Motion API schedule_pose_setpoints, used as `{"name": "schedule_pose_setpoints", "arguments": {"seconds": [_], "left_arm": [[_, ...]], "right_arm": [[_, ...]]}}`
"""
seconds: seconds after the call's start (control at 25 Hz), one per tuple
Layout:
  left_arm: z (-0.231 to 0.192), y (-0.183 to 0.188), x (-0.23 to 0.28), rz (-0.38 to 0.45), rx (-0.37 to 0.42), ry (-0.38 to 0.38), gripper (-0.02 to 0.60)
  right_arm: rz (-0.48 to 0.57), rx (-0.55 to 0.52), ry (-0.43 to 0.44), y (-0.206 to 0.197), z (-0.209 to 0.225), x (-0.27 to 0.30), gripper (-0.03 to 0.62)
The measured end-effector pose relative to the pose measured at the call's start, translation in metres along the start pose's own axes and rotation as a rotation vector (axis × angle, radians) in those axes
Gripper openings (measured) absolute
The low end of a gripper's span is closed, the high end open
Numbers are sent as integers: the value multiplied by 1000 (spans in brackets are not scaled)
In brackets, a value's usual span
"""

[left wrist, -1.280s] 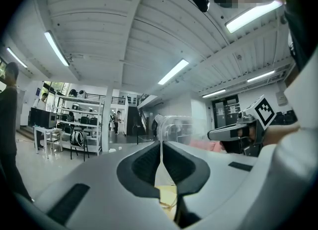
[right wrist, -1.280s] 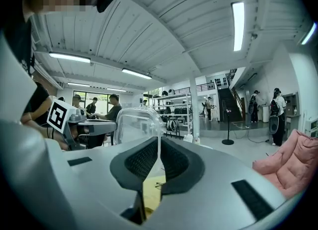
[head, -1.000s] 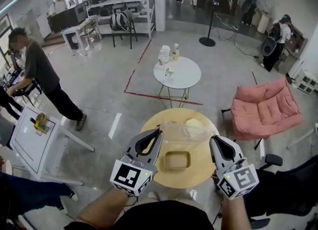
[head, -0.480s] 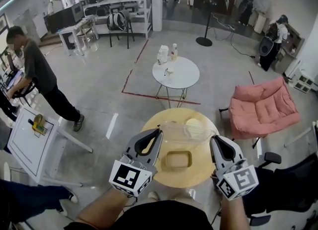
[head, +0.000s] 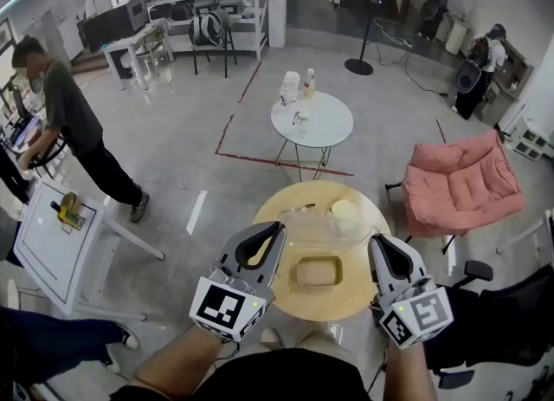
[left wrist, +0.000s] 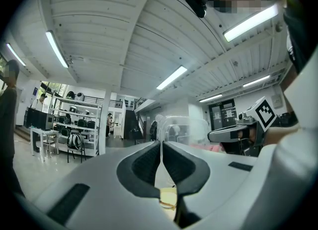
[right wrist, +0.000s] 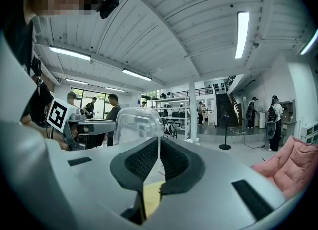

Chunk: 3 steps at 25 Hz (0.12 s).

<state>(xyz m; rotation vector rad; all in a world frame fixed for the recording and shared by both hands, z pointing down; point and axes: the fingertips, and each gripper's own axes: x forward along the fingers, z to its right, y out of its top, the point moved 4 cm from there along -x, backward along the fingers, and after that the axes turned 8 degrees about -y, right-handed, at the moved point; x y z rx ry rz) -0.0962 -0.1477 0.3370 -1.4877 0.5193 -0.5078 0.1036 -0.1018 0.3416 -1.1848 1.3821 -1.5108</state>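
- Your left gripper is clenched: in the left gripper view its jaws pinch a thin edge of the clear plastic box.
- Your right gripper is clenched as well; the right gripper view shows its jaws closed on the opposite edge of the same box.
- In the head view the clear plastic box spans the gap between your 2 grippers, over the far half of the round wooden tabletop. Whether it touches the wood cannot be told.
- A tan rectangular tray lies on the tabletop near its middle, on your side of the box and between the 2 grippers.
- A pale round item sits toward the tabletop's far right edge, partly behind the clear box.
- Each gripper view shows the other gripper across the box, with its marker cube facing the camera.
- Beyond the wooden table stands a white round table with 2 bottles near its far left edge.
- A pink armchair stands to the right, and a person stands on the floor at the left.
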Motion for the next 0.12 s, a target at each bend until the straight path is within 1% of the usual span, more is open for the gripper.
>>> {"name": "schedule_pose_setpoints", "arguments": {"seconds": [0.12], "left_arm": [[-2, -1, -3, 1, -2, -1, 29]], "right_arm": [[-1, 0, 1, -1, -4, 1, 31]]}}
